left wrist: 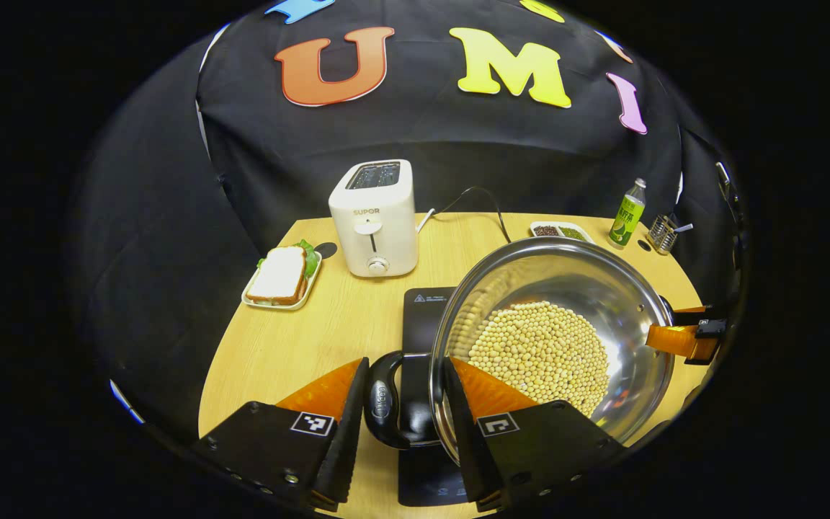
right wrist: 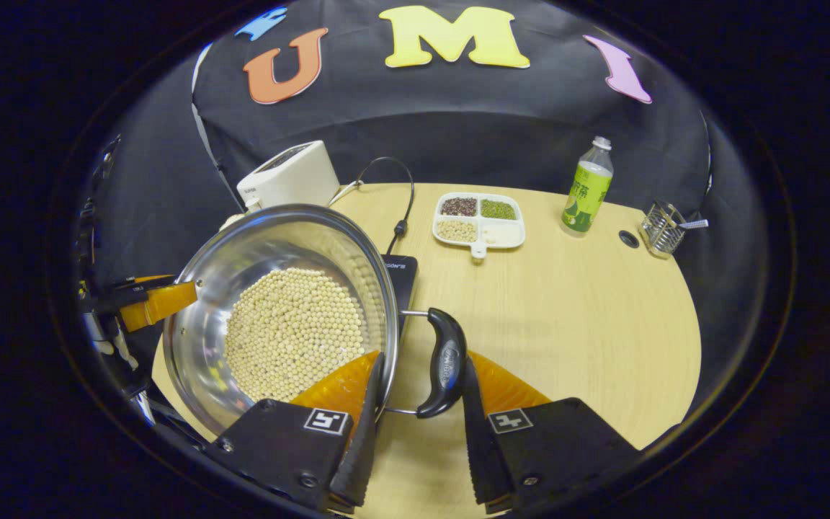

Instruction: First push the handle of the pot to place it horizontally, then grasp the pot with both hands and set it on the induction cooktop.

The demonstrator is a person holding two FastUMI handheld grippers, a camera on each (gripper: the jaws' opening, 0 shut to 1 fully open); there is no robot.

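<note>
Holding: pot (left wrist: 559,339) gripped at both side handles, steel bowl part-full of pale beans (left wrist: 541,353)
Left gripper (left wrist: 400,425): jaws partly open, one finger outside the black loop handle (left wrist: 386,404), the other inside the pot rim — cannot tell if both press
Right gripper (right wrist: 415,425): jaws partly open, straddling the rim and other black handle (right wrist: 444,364); one finger inside the pot, one outside the handle — contact not clear
Pot position: over the black induction cooktop (left wrist: 426,317), tilted in both views; cannot tell if it rests on it
Table (right wrist: 588,324): light wood
Toaster (left wrist: 375,216): white, behind the cooktop, cord trailing back
Sandwich plate (left wrist: 282,277): left of the toaster
Divided dish (right wrist: 480,220): grains in compartments, far side
Bottle (right wrist: 586,189): green label, upright
Wire holder (right wrist: 663,227): near the far right edge
</note>
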